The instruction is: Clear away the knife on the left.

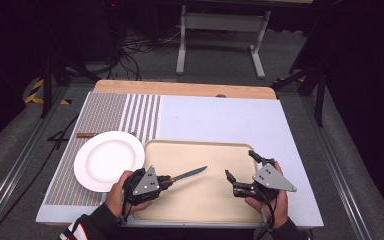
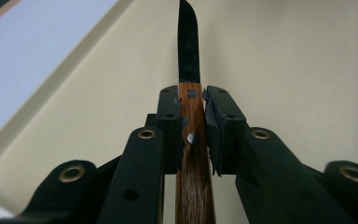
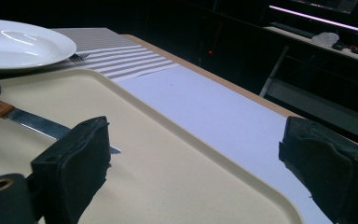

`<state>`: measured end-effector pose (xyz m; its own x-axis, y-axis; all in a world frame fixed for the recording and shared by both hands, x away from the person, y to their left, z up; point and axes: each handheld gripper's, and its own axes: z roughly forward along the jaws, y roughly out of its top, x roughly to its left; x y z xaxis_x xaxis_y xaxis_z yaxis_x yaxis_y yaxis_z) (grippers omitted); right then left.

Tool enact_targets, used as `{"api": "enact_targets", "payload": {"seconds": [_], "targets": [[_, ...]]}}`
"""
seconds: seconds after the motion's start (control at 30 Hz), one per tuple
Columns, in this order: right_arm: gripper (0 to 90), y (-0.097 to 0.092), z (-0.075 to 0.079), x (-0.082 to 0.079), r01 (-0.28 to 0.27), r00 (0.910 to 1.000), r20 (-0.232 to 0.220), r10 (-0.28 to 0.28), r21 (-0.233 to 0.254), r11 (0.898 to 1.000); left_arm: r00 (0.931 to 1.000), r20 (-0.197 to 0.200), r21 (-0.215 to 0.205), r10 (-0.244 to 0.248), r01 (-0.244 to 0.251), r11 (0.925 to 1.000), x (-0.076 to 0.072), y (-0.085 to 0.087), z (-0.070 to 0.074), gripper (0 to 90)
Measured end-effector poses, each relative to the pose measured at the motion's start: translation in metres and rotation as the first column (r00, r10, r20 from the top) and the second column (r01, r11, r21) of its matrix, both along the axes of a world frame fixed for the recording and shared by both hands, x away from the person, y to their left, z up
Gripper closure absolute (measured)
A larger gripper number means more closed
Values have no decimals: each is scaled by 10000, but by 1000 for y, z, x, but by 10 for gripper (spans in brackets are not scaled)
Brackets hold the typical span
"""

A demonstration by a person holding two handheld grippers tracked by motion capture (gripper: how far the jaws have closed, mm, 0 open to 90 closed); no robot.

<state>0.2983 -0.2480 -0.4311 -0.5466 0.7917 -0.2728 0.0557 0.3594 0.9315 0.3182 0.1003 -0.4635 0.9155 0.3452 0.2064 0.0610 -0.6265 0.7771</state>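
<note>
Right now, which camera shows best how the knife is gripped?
The left gripper view: the knife fills the centre, both jaws pressed on its wooden handle. The high view shows the knife small, blade over the tray. The right gripper view shows part of the blade and the handle's end.

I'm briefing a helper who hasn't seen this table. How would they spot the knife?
Find the beige tray at the table's near edge. Over its left half, the left gripper clamps the knife by its wooden handle; nothing else there has a dark pointed blade.
</note>
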Motion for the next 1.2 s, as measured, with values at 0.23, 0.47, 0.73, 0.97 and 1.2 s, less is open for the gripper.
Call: {"api": "enact_targets", "payload": {"seconds": [0.23, 0.47, 0.73, 0.97, 1.2], "targets": [[93, 2, -3, 0, -38, 9999, -139, 36, -141, 9999, 9990, -314, 497, -330, 345, 9982, -2, -12, -9, 772], [96, 4, -4, -1, -97, 9998, -162, 91, -359, 9993, 9988, -385, 669, -305, 330, 9972, -5, -13, -9, 767], [93, -1, -3, -1, -23, 9999, -155, 21, -124, 9999, 9941, -533, -317, -944, 928, 9952, -1, -5, 1, 755], [95, -3, -4, -3, 151, 9997, -192, -153, -101, 9998, 9844, -546, 146, -1673, 1684, 9856, 7, -17, 8, 900], [96, -5, -5, -4, 323, 9992, -237, -326, -127, 9994, 9558, -712, 1355, -2852, 2925, 9466, 11, -44, 3, 900]]}}
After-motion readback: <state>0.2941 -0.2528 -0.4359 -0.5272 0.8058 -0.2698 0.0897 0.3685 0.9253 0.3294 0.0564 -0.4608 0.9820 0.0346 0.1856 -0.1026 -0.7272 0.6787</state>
